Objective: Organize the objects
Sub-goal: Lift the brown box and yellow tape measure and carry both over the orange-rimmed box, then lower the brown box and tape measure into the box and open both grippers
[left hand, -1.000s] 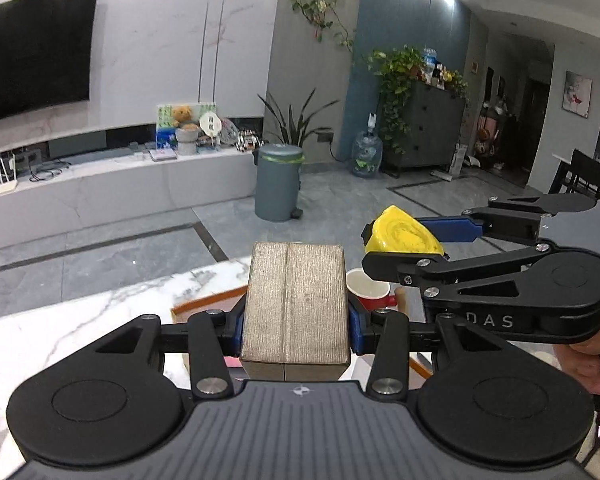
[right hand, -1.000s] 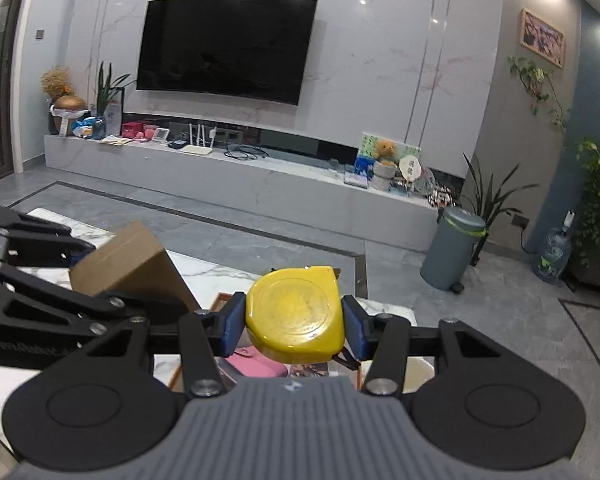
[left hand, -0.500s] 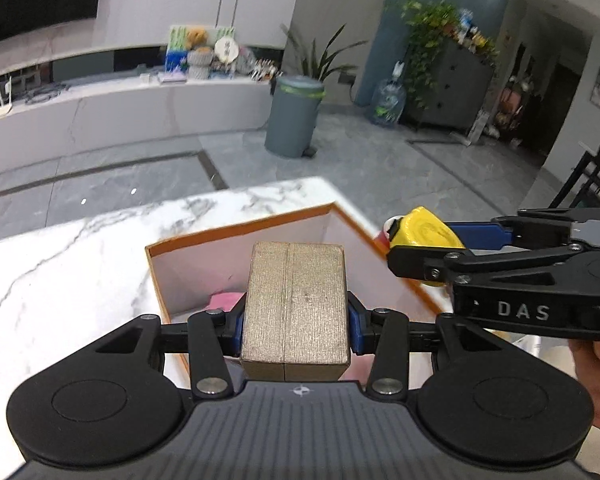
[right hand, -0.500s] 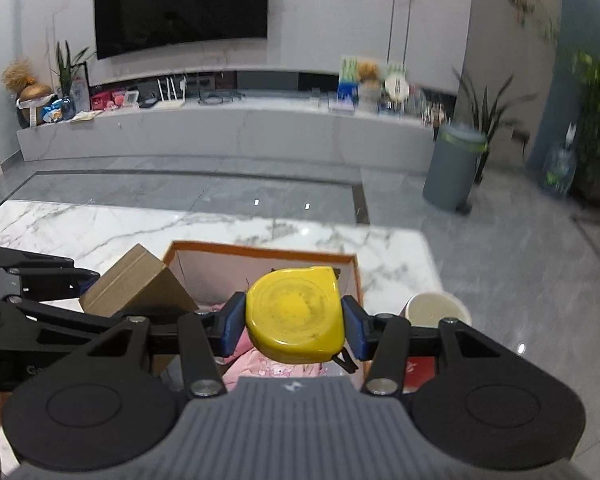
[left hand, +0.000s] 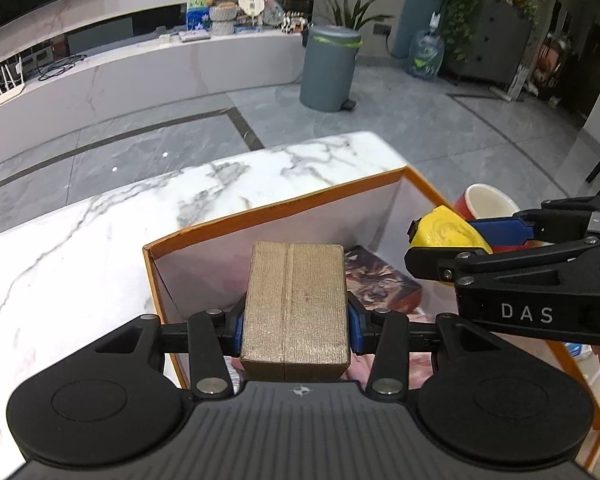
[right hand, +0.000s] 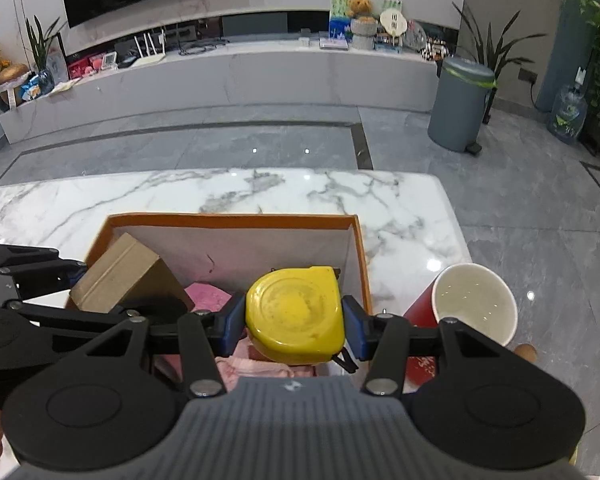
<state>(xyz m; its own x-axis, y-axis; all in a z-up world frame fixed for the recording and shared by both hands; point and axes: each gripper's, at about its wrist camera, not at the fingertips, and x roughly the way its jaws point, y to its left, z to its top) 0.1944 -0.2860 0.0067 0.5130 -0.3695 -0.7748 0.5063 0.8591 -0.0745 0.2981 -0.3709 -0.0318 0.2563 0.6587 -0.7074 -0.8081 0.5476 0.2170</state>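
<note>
My left gripper (left hand: 296, 322) is shut on a small brown cardboard box (left hand: 296, 304) and holds it over the open orange-rimmed box (left hand: 268, 210) on the marble table. The brown box also shows in the right wrist view (right hand: 124, 276), at the orange box's left side. My right gripper (right hand: 294, 326) is shut on a yellow tape measure (right hand: 296, 314) and holds it over the orange box's (right hand: 232, 217) right part. The tape measure shows in the left wrist view (left hand: 444, 234) too. Inside the orange box lie a pink cloth (right hand: 208, 298) and a printed card (left hand: 380, 280).
A red paper cup (right hand: 474, 304) with a white inside stands on the table just right of the orange box, near the table's edge. The white marble tabletop (right hand: 260, 190) stretches behind and left of the box. Beyond it are grey floor and a bin (right hand: 458, 106).
Both grippers have tilted downward and moved in over the orange box, which now fills more of both views. Each still holds its object.
</note>
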